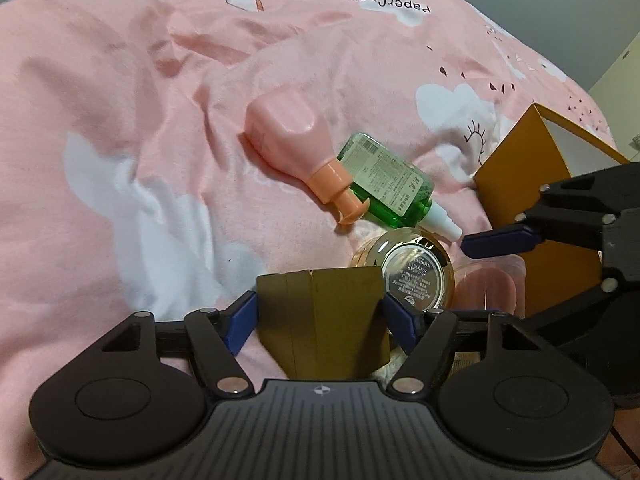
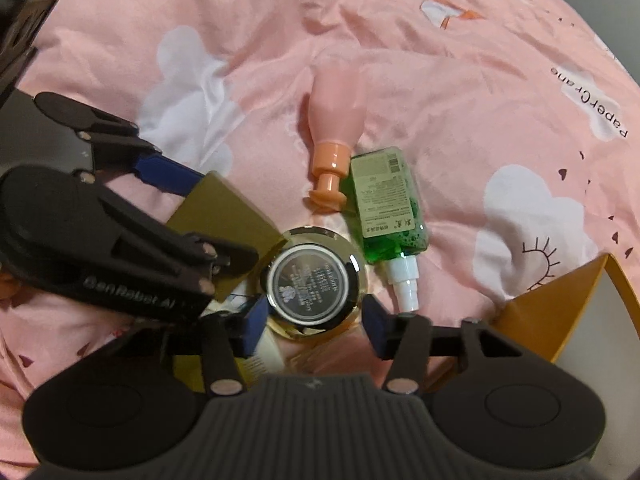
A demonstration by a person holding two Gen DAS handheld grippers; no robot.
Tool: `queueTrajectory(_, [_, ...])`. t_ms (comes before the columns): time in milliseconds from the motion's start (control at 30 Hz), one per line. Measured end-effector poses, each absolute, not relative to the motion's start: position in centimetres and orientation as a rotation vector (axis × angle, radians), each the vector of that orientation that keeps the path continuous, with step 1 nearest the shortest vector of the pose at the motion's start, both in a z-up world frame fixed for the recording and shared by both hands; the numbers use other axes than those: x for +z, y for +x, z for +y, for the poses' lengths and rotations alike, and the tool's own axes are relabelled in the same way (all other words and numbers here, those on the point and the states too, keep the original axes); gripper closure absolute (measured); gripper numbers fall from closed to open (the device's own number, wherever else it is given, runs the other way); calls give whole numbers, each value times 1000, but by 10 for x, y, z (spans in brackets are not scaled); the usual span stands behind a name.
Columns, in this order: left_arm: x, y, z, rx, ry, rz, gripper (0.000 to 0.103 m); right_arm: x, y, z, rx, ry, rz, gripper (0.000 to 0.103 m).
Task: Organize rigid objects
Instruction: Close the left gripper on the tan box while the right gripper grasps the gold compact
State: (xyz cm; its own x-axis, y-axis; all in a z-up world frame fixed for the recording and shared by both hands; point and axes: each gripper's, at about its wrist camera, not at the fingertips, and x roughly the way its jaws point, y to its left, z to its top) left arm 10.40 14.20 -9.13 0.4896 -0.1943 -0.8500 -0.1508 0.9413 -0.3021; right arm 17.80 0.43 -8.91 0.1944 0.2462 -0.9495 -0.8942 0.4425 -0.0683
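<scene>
My left gripper point(image 1: 318, 316) is shut on an olive-brown carton point(image 1: 324, 320), which also shows in the right wrist view point(image 2: 224, 216). My right gripper point(image 2: 314, 322) is open, its blue pads either side of a round amber glass jar point(image 2: 314, 282) lying with its base up; whether the pads touch it I cannot tell. The jar also shows in the left wrist view point(image 1: 416, 272). A pink pump bottle point(image 1: 288, 136) and a green spray bottle point(image 1: 384, 180) lie on the bedspread beyond; both also show in the right wrist view, pink point(image 2: 338, 108) and green point(image 2: 386, 200).
An open orange box point(image 1: 520, 176) stands at the right, also seen in the right wrist view point(image 2: 560, 308). A pink bedspread point(image 1: 120, 120) with white clouds covers everything. A pale packet point(image 2: 268, 354) lies under the right gripper.
</scene>
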Motion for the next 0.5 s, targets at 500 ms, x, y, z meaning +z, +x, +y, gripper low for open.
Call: queueTrajectory(500, [-72,77,151,-70,-509,986,49,-111,181,23,996,-902,1090,33])
